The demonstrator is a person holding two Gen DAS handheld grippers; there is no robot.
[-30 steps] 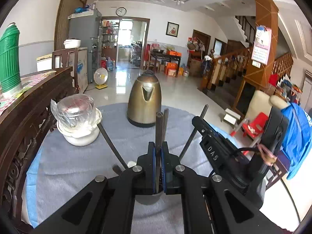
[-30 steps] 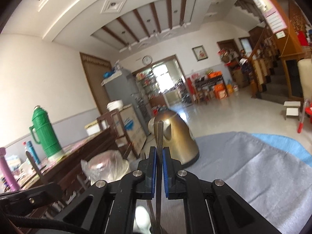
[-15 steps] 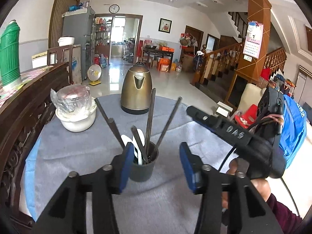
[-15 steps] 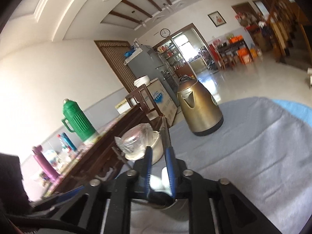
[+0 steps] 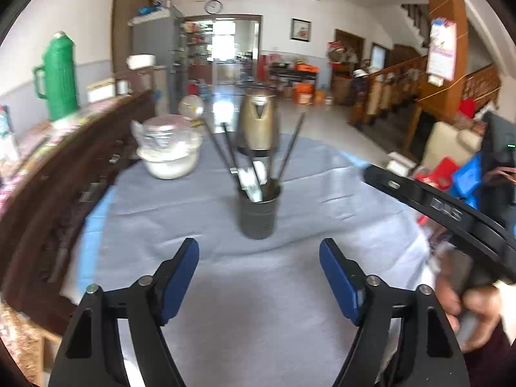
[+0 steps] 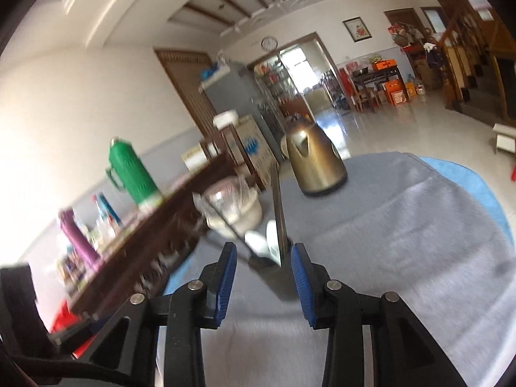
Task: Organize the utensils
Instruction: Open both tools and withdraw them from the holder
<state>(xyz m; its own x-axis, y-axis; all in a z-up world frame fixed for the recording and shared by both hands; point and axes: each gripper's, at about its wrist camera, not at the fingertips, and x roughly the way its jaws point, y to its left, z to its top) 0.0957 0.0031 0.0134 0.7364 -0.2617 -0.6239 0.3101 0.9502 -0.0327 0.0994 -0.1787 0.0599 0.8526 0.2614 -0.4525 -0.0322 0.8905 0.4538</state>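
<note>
A dark cylindrical utensil holder (image 5: 258,214) stands upright on the grey tablecloth (image 5: 258,290). It holds several dark chopsticks (image 5: 292,143) and white spoons (image 5: 253,180). My left gripper (image 5: 259,267) is open and empty, a short way in front of the holder. The right gripper's black body (image 5: 451,213) shows at the right of the left wrist view. In the right wrist view my right gripper (image 6: 263,269) is open and empty, with the holder (image 6: 267,266) just beyond the fingertips and chopsticks (image 6: 280,213) rising from it.
A gold kettle (image 5: 258,125) stands behind the holder. A white bowl with a plastic-wrapped jar (image 5: 167,154) sits at the left. A dark wooden sideboard (image 5: 48,193) with a green thermos (image 5: 59,75) borders the table's left side.
Both grippers have opened, letting go of the chopsticks, which now stand in the holder. Both grippers have drawn back from the holder.
</note>
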